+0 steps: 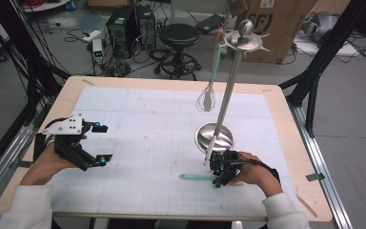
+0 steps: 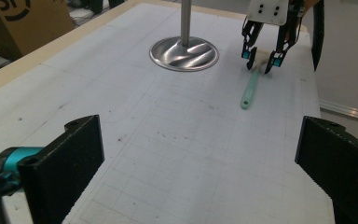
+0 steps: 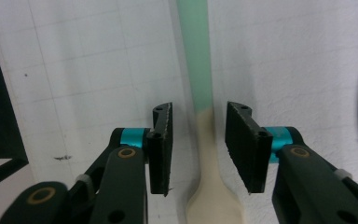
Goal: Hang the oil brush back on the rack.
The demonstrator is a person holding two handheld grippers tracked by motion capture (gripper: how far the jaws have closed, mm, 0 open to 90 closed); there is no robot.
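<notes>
While flat on the gridded mat (image 1: 138, 124) — slim mint-and-cream spatula (image 3: 200, 93) | right hand-held gripper (image 3: 199, 140) straddles it, pads spread, untouching.

One spatula (image 1: 195, 177); one whisk (image 1: 208, 98); one stand (image 1: 215, 137); two grippers.

Beyond your worktop's (image 1: 286, 143) far edge you have a grey floor (image 1: 357, 119) with a black stool (image 1: 178, 36), two computer towers (image 1: 131, 24) and tangled cables. A cardboard box (image 1: 279, 24) stands off the far right corner.
</notes>
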